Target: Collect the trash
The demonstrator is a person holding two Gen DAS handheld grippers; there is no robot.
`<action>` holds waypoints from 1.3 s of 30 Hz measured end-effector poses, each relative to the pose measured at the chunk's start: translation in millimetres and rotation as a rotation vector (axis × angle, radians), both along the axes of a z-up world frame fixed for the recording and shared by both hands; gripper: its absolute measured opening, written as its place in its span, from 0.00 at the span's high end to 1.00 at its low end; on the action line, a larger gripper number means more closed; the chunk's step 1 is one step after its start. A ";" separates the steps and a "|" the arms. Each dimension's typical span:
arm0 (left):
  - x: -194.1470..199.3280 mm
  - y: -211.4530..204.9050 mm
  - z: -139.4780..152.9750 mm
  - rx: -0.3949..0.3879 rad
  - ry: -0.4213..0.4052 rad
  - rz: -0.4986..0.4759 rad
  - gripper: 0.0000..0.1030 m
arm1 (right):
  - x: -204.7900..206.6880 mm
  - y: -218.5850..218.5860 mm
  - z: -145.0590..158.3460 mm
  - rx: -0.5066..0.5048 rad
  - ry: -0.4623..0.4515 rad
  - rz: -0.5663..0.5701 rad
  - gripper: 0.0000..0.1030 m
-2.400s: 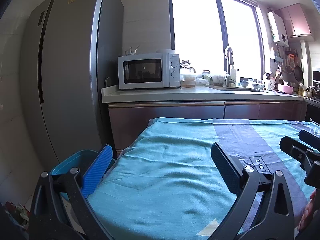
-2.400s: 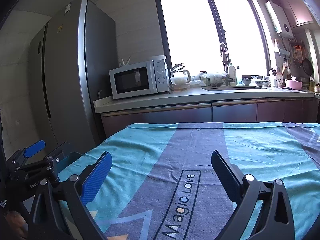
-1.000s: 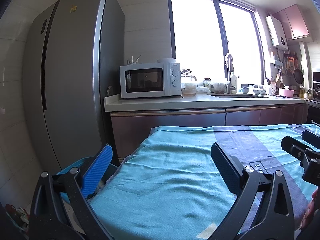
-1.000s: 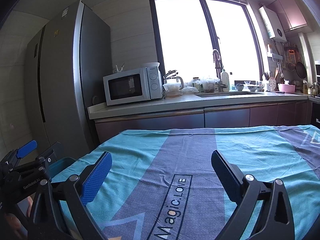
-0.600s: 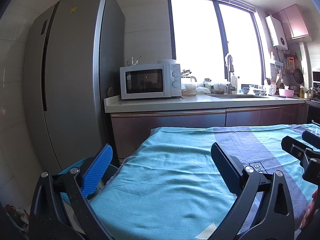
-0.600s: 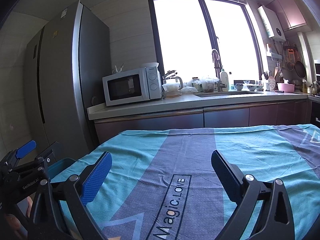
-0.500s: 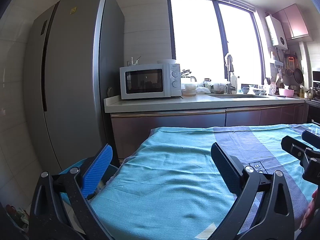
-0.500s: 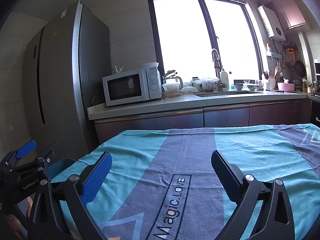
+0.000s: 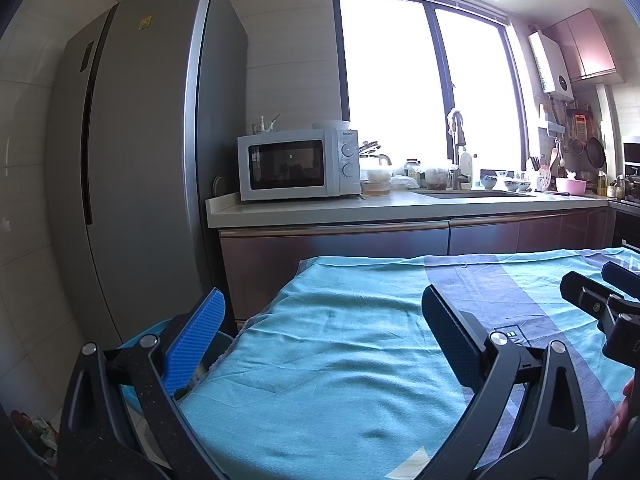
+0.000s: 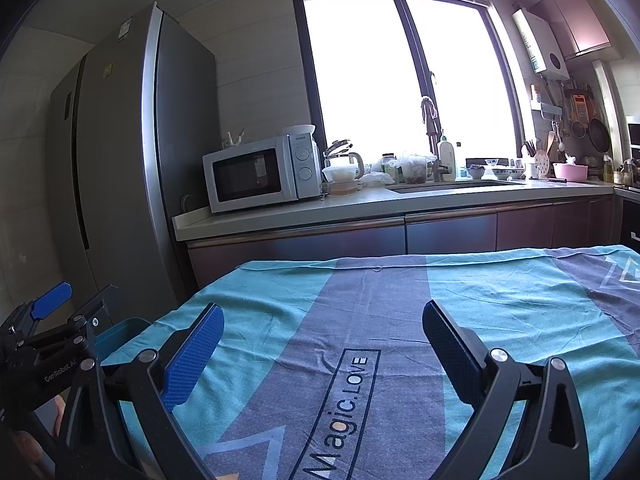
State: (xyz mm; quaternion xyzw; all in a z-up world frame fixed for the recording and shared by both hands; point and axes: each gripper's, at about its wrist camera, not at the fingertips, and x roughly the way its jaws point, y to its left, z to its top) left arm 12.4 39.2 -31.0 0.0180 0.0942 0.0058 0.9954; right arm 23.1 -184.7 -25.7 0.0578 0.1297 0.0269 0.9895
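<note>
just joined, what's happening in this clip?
A person holds a gripper in each hand over a table covered with a teal and grey cloth in a kitchen. The left gripper and right gripper are both open and empty. No trash shows on the cloth. A blue bin sits off the table's left edge, near the fridge. Nothing is being handled right now.

A home kitchen: fridge point(image 9: 132, 168), microwave point(image 9: 298, 164), sink point(image 10: 456, 186) under a window point(image 10: 404, 76).
</note>
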 end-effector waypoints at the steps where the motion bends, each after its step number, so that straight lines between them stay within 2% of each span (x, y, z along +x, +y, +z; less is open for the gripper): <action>1: 0.1 0.4 -0.3 0.000 -0.001 0.000 0.06 | 0.0 0.4 0.1 -0.001 0.000 0.001 0.07; 39: 0.1 -0.3 -1.2 0.003 -0.005 -0.002 0.06 | -1.7 3.2 -0.3 0.005 -0.002 -0.005 0.07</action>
